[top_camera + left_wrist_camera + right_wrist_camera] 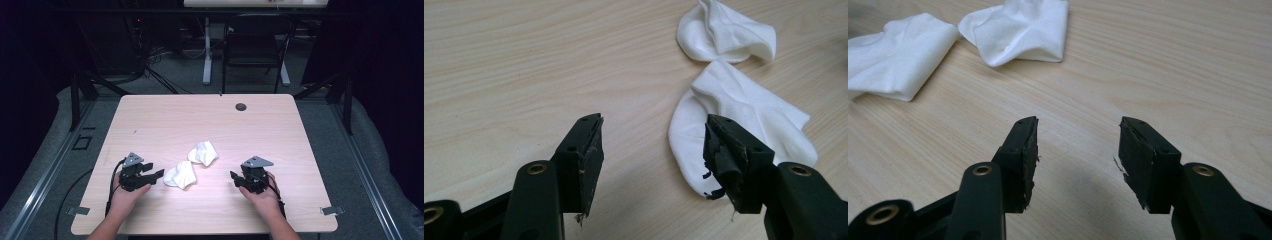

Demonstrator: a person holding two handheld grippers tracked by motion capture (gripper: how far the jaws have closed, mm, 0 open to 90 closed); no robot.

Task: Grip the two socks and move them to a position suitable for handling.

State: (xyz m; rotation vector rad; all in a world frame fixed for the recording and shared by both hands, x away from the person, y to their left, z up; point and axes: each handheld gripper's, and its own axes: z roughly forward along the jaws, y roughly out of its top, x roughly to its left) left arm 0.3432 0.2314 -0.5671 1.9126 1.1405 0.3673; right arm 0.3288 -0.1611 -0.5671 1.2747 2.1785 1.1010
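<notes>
Two white socks lie crumpled near the middle of the wooden table (pixel 210 120). The nearer sock (pixel 180 175) (pixel 744 120) (pixel 893 55) lies just right of my left gripper (pixel 156 176) (pixel 654 145), whose jaws stand open with bare tabletop between them; its right jaw overlaps the sock's edge in the left gripper view. The farther sock (pixel 204 153) (pixel 724 32) (pixel 1018 30) lies behind the first. My right gripper (pixel 234 179) (pixel 1078 145) rests near the front right of the table, open and empty, pointing left toward the socks.
A round cable hole (pixel 241 106) sits near the table's far edge. Beyond the table stand a black chair (pixel 255 45) and a desk leg (pixel 207 50) on grey carpet. Metal clips (pixel 332 210) mark the table's front corners.
</notes>
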